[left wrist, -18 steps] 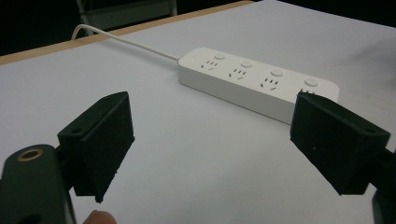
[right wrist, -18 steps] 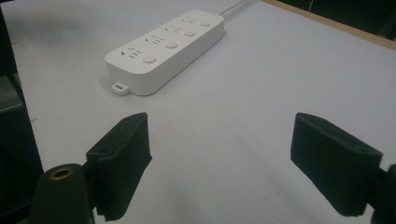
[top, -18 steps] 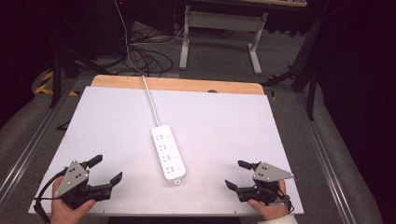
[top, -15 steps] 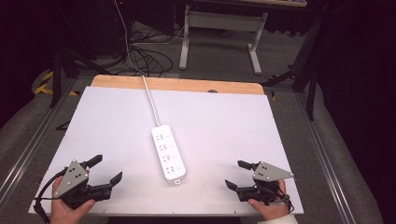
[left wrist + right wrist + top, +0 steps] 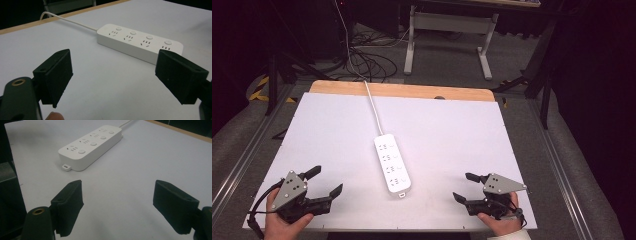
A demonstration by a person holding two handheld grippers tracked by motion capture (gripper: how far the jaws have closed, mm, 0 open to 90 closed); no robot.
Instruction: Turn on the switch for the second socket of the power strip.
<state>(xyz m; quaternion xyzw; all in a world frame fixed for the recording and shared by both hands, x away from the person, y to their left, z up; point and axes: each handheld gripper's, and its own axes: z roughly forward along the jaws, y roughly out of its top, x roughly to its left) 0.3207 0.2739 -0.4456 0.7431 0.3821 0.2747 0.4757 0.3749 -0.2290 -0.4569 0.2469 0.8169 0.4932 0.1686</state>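
Both sets of jaws stand wide apart with nothing between them. The left gripper [image 5: 326, 182] sits at the near left corner of the worktop [image 5: 452, 130], held low in the person's left hand [image 5: 282, 225], its jaws angled in toward the middle. The right gripper [image 5: 468, 186] mirrors it at the near right, cradled in the right hand [image 5: 499, 220], jaws likewise turned inward.

Between them, well apart from either, lies the white power strip [image 5: 392, 164], flat on the white surface, its long axis running away from the person and slightly skewed. Four sockets with round buttons face up; a small hanging tab sticks out at the near end. Its white cord [image 5: 373, 107] leaves the far end and runs off over the wooden back edge of the worktop.

From where I stand, the strip looks like the thing to reach for, and neither gripper has closed in yet. I'd judge the clean way is to come at it across its narrow width, not its length, since the open jaws look wide enough to span that. The left gripper view shows the strip [image 5: 140, 42] lying broadside ahead, so that side seems the easier approach. Keep the jaws low and level so they meet the side walls and not the rounded top edge, and mind the cord, which may drag if the strip is lifted or slid.
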